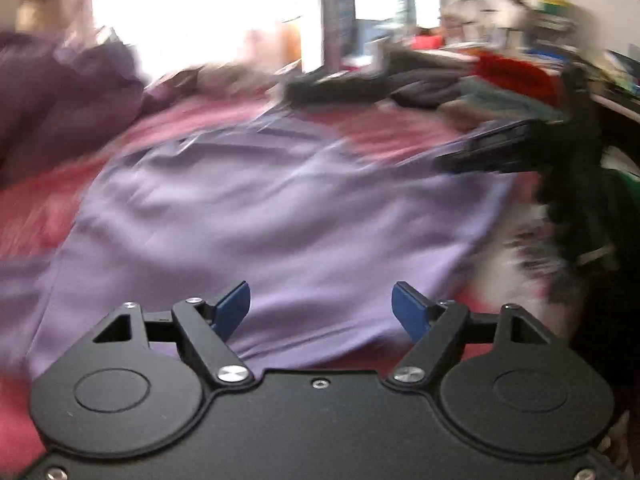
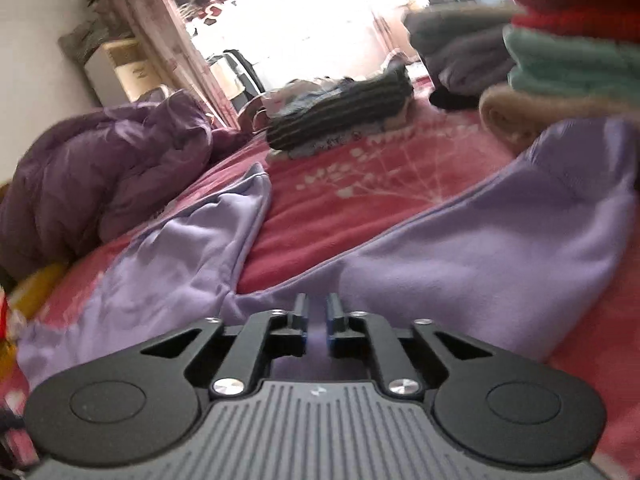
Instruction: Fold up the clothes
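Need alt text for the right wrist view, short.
Right gripper, jaws nearly shut with a narrow gap, low over a lilac garment spread on a pink floral bedspread. Behind: purple quilted jacket left, folded clothes stacks right.

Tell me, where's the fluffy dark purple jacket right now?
In the right wrist view, the purple puffer jacket is heaped at the left on the pink bedspread, just beyond the lilac garment.

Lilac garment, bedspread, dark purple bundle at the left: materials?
Lilac garment: looks like soft matte knit, perhaps cotton jersey; smooth face, stitched hem, rounded folds. Bedspread: pinkish-red woven-looking cloth, matte, with a printed white dandelion pattern. Purple bundle: slightly shiny and puffy with crinkled folds, likely a padded synthetic jacket or quilt; blur leaves that open.
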`<state>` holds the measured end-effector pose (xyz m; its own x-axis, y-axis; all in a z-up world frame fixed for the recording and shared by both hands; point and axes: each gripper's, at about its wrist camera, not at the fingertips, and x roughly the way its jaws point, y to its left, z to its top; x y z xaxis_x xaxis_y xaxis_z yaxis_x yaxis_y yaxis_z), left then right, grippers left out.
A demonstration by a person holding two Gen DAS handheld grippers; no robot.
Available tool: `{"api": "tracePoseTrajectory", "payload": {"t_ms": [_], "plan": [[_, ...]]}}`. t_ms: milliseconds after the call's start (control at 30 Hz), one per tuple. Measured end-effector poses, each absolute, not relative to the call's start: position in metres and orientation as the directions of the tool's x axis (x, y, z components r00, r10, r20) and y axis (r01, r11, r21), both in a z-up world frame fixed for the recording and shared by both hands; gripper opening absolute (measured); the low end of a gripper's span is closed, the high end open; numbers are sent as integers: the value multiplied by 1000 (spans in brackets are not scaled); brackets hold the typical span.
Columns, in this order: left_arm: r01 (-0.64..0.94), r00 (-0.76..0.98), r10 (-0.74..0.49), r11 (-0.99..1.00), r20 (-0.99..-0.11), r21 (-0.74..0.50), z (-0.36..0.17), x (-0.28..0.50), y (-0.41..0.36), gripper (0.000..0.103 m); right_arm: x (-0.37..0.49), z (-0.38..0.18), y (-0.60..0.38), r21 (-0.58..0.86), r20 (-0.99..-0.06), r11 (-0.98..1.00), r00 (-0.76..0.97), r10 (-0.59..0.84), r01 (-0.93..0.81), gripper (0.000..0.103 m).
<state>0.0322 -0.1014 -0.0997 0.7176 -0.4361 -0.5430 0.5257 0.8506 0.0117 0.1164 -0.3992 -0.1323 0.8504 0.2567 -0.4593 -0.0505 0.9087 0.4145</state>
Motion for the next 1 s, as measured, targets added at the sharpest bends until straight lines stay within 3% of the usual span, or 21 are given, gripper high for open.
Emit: {"api": "tracePoseTrajectory", "payload": {"t_ms": [67,133,233,367,433,500,633,700,833,933,967,1000], "plan": [[595,659,-486,804,-574,3,-103,28,-121,79,104,-125,-394,394,-443,915,853,275,-89,32],[624,645,-473,780,-601,55,-108,23,-135,79,97,-120,-387,369,-429,917,848,311,-150,35],[567,693,-468,823,-548,14,-96,27,-123,79,84,-114,-372,312,-421,921,836,353,-232,35],[277,844,-302,953,-443,-124,-85,44,-63,78,75,-110,-358,314,-413,901,812,413,-298,35],[110,861,-204,969,-466,-222,-95,52,-24,78,70,-107,-340,264,-417,894,792,445,-363,35],[0,833,-190,940,-520,-342,-115,59,11,75,66,-105,-319,223,-421,876,769,481,-427,35],[-18,850,-289,819,-440,-573,-120,57,58,72,59,-102,-270,194,-422,817,706,569,-543,35],[32,891,-309,772,-332,-634,-107,53,73,72,54,-101,-245,181,-421,785,674,607,-593,35],[39,910,-317,705,-266,-708,-102,76,110,72,51,-107,-202,190,-435,735,615,658,-651,35],[-33,896,-318,647,-309,-761,-123,113,142,73,53,-127,-186,209,-518,722,551,654,-660,36],[-86,893,-269,684,-360,-724,-127,122,155,71,51,-133,-185,202,-536,718,539,650,-666,36],[-155,886,-187,744,-424,-650,-128,128,168,62,48,-132,-187,190,-533,710,536,655,-678,36]]}}
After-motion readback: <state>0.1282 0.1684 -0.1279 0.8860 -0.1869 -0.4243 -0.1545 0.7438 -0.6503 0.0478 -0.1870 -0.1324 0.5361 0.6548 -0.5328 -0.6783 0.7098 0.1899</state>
